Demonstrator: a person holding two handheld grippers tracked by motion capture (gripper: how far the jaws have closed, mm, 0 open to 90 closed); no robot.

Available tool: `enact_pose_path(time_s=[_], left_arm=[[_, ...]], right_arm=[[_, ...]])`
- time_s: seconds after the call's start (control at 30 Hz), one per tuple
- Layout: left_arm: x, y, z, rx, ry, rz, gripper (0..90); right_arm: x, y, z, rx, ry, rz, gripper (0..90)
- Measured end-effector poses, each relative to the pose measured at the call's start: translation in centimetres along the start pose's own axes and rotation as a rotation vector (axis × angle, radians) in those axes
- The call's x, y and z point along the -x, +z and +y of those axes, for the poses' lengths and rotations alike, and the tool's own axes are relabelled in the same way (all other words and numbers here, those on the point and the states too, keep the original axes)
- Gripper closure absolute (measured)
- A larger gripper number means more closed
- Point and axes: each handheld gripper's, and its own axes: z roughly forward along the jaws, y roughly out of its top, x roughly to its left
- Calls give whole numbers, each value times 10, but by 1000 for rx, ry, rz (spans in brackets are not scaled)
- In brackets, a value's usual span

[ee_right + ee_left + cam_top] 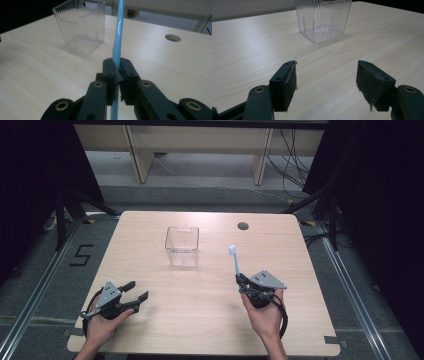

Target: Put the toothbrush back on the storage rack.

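R tongs (117, 75) grip toothbrush (235, 260); L tongs (325, 82) agape

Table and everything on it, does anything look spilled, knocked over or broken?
Nothing stands out. The clear container stands upright and empty on the table, the right tongs hold the blue toothbrush upright, and the left tongs are open.

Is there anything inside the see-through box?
The clear box looks empty: through its ribbed walls you see its bare bottom. The blue toothbrush is outside it, clamped in the right gripper.
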Motion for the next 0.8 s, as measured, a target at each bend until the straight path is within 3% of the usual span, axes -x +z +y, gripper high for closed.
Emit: enact_pose_path(time_s=[0.1,0.2,0.3,0.4,0.47,0.57,0.63,0.67,0.77,0.8], left_arm=[[0,0,0,0,0,0,321],[0,0,0,1,-1,0,321],[0,0,0,1,0,0,320],[0,0,0,1,-7,3,320],[0,0,0,1,-7,2,320],[0,0,0,1,-7,3,320],[-1,0,0,8,-5,7,325],[-1,0,0,11,-9,7,326],[-2,0,0,19,-8,11,326],[-3,1,0,33,-11,7,325]], right_arm=[[-2,-1,1,31,10,13,838],[-5,-1,1,118,-8,49,839],[-8,-2,1,162,-3,59,839],[-6,-2,2,216,-31,72,839],[-7,-2,3,228,-8,96,839],[-6,-1,3,249,-29,94,839],[-8,1,4,278,-8,113,839],[-7,1,4,275,-14,140,839],[-8,3,6,292,-12,157,839],[-8,4,8,317,-35,161,839]])
